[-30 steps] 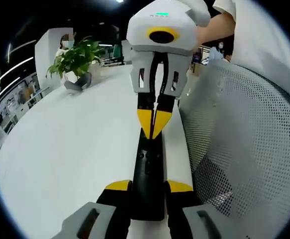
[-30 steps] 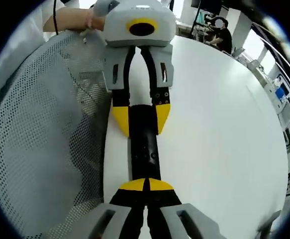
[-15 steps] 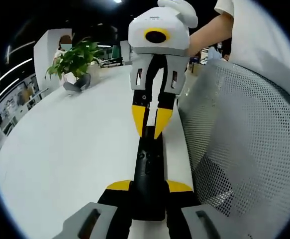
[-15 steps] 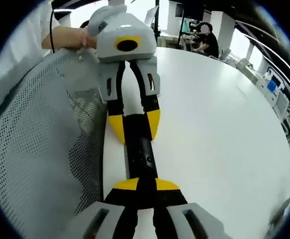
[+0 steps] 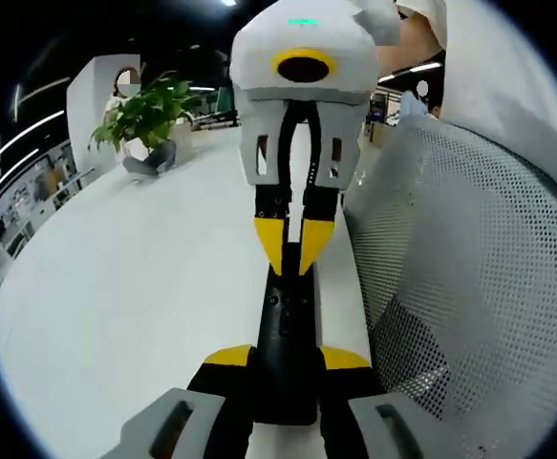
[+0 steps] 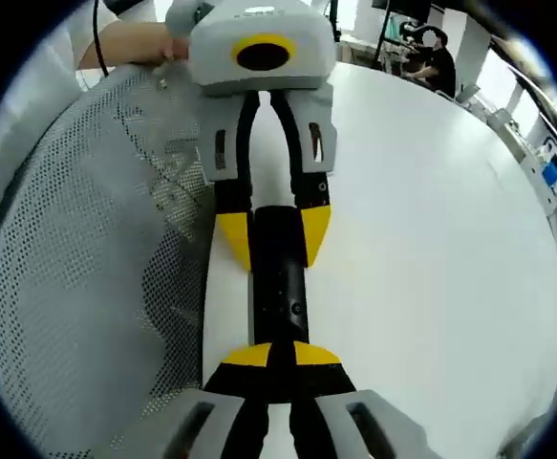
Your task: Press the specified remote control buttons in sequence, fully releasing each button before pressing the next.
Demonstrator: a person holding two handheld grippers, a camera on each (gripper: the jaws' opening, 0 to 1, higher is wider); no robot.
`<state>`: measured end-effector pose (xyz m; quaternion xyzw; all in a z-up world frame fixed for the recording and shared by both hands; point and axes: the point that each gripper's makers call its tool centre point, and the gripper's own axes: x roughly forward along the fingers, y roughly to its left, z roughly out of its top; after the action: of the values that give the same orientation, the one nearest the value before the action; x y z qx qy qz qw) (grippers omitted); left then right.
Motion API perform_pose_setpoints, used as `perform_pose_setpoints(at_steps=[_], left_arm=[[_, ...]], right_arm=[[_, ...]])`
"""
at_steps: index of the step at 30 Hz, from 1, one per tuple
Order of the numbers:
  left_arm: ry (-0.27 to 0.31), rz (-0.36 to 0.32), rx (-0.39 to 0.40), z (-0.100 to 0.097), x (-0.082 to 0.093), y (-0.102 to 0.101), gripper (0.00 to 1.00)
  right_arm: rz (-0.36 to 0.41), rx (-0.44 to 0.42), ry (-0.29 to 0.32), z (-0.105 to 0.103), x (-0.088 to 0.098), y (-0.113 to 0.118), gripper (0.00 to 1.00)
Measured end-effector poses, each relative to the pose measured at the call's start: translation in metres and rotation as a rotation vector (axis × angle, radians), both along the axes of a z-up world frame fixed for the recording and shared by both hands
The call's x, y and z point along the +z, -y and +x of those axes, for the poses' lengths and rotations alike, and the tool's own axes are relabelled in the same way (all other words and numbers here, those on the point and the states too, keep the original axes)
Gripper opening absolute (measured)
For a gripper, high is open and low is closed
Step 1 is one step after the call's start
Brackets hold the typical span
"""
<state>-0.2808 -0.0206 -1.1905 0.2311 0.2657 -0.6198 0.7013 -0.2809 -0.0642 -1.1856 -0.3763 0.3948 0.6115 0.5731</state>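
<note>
Black and slim, the long plastic remote control (image 5: 285,337) we hold lies on the white table (image 5: 135,287), small round buttons on top, no legible writing. Our left claw (image 5: 285,360) grips its near end; our right claw (image 5: 291,251), tips pinched together, touches its far end.

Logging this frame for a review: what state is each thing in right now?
Black slim remote control: lying flat on the white table, clamped at one end.
Left hand-held gripper: shut on the remote's end.
Right hand-held gripper: jaws closed together, tips over the remote's other end.
Grey mesh chair back: upright beside the table.
</note>
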Motion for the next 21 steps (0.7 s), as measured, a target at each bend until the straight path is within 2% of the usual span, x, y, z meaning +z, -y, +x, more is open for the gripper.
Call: perform_pose_setpoints(at_steps=[1,4,6,9,12,15,17,19,21], left_arm=[[0.000,-0.001,0.000,0.0000,0.0000,-0.0002,0.24],[-0.001,-0.003,0.001,-0.0001,0.0002,-0.0003,0.24],[-0.002,-0.006,0.002,-0.0001,0.0003,-0.0003,0.24],[0.000,-0.007,0.001,-0.0002,0.0002,-0.0005,0.24],[-0.001,-0.014,0.002,-0.0004,0.0006,-0.0006,0.24],[0.000,-0.017,-0.003,-0.0006,0.0005,-0.0008,0.24],[0.000,-0.019,-0.005,-0.0007,0.0007,-0.0009,0.24],[0.001,-0.019,-0.007,-0.0009,0.0008,-0.0011,0.24],[0.001,-0.018,-0.009,-0.0011,0.0009,-0.0011,0.24]], right_arm=[[0.010,0.033,0.020,-0.0024,0.0001,-0.0003,0.03],[0.015,0.045,0.045,-0.0045,-0.0003,0.0003,0.03],[0.083,-0.032,0.004,-0.0024,0.0009,-0.0012,0.03],[0.202,-0.082,0.014,-0.0007,0.0038,-0.0016,0.03],[0.266,-0.108,0.009,-0.0020,0.0049,-0.0025,0.05],[0.270,-0.054,0.080,-0.0036,0.0048,-0.0033,0.05],[0.256,-0.043,0.094,-0.0037,0.0047,-0.0035,0.06],[0.235,0.008,0.130,-0.0025,0.0046,-0.0037,0.07],[0.224,0.007,0.133,-0.0010,0.0047,-0.0052,0.09]])
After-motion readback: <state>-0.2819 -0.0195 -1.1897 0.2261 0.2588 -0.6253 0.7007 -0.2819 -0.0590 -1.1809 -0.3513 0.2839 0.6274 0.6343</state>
